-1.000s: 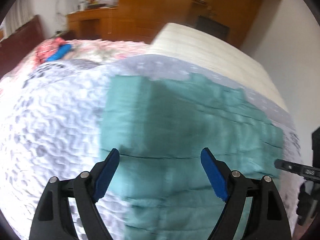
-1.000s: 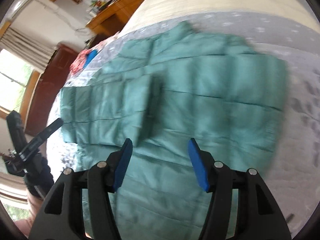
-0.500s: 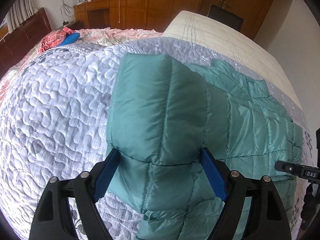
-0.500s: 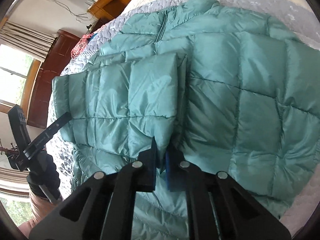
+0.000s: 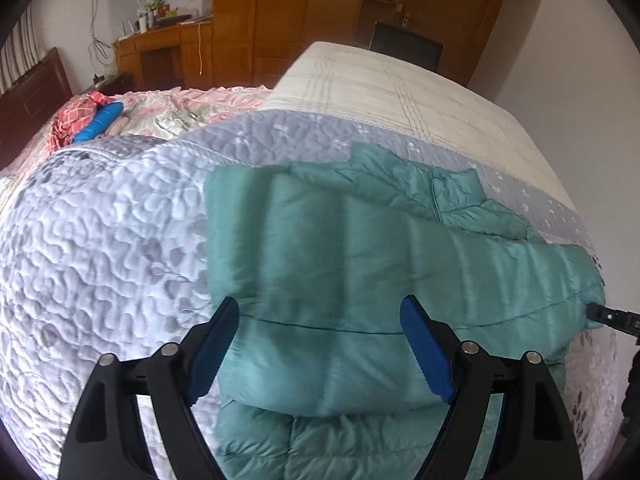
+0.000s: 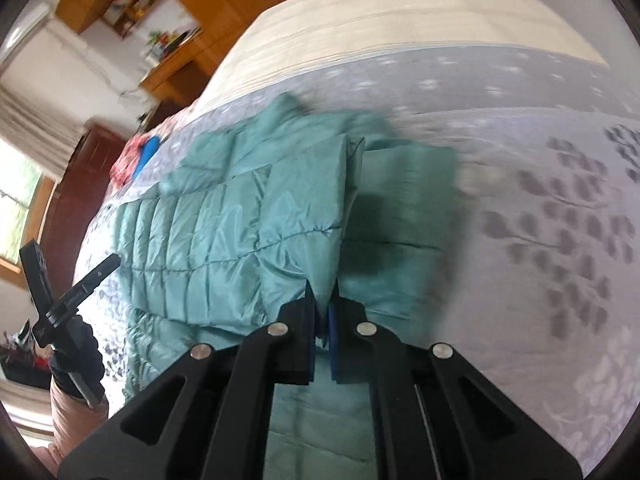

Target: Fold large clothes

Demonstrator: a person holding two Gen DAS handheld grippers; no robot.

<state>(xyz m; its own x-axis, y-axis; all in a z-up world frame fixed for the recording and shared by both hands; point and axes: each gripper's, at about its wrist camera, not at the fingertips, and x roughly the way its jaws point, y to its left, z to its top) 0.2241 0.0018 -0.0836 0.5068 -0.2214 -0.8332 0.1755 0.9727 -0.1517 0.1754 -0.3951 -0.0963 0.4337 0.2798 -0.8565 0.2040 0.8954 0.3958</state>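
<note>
A teal quilted puffer jacket (image 5: 320,260) lies spread on the bed, one sleeve folded across its body. My left gripper (image 5: 319,312) stands wide open low over the folded part, whose padding bulges between the fingers (image 5: 216,344); I see no pad pressing on it. In the right wrist view my right gripper (image 6: 323,308) is shut on the end of the sleeve (image 6: 304,216) and holds it raised above the jacket body (image 6: 400,200). The left gripper (image 6: 72,296) also shows there at the far left, in a gloved hand.
A white and grey quilted bedspread (image 5: 100,260) covers the bed, with a cream mattress section (image 5: 392,92) beyond. Pink floral bedding, a red cloth (image 5: 66,120) and a blue object (image 5: 98,120) lie at the far left. Wooden wardrobes (image 5: 280,12) and a desk (image 5: 160,52) line the wall.
My right gripper went from open to shut on the sleeve end, then drew it up and across the jacket. The left gripper stayed wide and shifted along the folded sleeve.
</note>
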